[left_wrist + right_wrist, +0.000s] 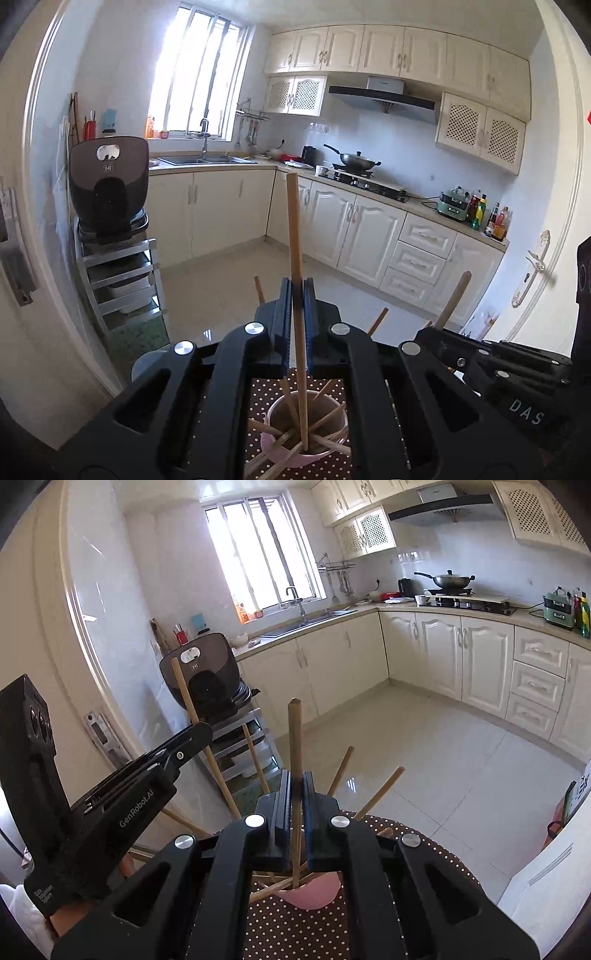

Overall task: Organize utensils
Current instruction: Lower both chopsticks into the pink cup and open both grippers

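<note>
Matt wooden chopsticks [295, 236]; glossy pink cup [306, 456]; dotted cloth [295, 934]; matt black plastic claws [297, 291].

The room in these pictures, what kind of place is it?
A home kitchen, most likely. A wok sits on a gas stove under a range hood, and a sink with a tap stands below the window.

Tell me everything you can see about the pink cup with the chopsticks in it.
The pink cup is a small round holder, glossy pink outside, brownish inside. It stands upright on a brown cloth with white polka dots, below both grippers. Several wooden chopsticks lean out of it in all directions. The chopstick pinched by the left gripper has its lower end inside the cup. Its base is hidden.
</note>
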The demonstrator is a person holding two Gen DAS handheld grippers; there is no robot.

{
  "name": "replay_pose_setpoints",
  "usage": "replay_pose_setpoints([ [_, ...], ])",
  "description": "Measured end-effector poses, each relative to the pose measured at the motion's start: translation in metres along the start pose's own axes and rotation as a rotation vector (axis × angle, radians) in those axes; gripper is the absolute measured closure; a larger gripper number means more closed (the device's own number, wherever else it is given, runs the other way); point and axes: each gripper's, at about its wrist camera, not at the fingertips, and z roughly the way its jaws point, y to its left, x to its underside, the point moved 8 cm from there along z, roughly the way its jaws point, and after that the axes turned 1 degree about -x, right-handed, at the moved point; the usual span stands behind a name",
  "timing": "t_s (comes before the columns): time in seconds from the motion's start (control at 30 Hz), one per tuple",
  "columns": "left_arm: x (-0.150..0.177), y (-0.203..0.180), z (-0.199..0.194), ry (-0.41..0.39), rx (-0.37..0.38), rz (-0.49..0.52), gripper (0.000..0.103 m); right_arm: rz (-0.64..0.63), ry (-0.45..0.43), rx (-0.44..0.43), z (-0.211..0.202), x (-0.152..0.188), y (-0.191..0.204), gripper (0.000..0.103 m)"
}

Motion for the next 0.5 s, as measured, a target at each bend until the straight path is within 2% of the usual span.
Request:
replay_pose_setpoints([
  [0.17,0.009,-0.001,-0.003,0.013,0.001,0.022,0.095,0.007,0.013,0.002,0.002,0.003,0.000,0.098],
  [0.37,0.021,-0.002,-0.001,0.077,0.024,0.032,0.092,0.004,0.025,0.005,0.005,0.005,0.004,0.098],
  [0.4,0.021,-0.002,-0.001,0.083,0.028,0.027,0.081,0.006,0.027,0.006,0.005,0.006,0.005,0.098],
  [0.43,0.021,-0.001,-0.001,0.087,0.035,0.022,0.061,0.010,0.030,0.005,0.005,0.006,0.006,0.098],
  [0.47,0.021,-0.001,-0.002,0.085,0.033,0.022,0.050,0.012,0.033,0.004,0.006,0.006,0.007,0.098],
  [0.5,0.020,0.000,-0.005,0.072,0.027,0.026,0.045,0.013,0.034,0.004,0.006,0.007,0.008,0.098],
])
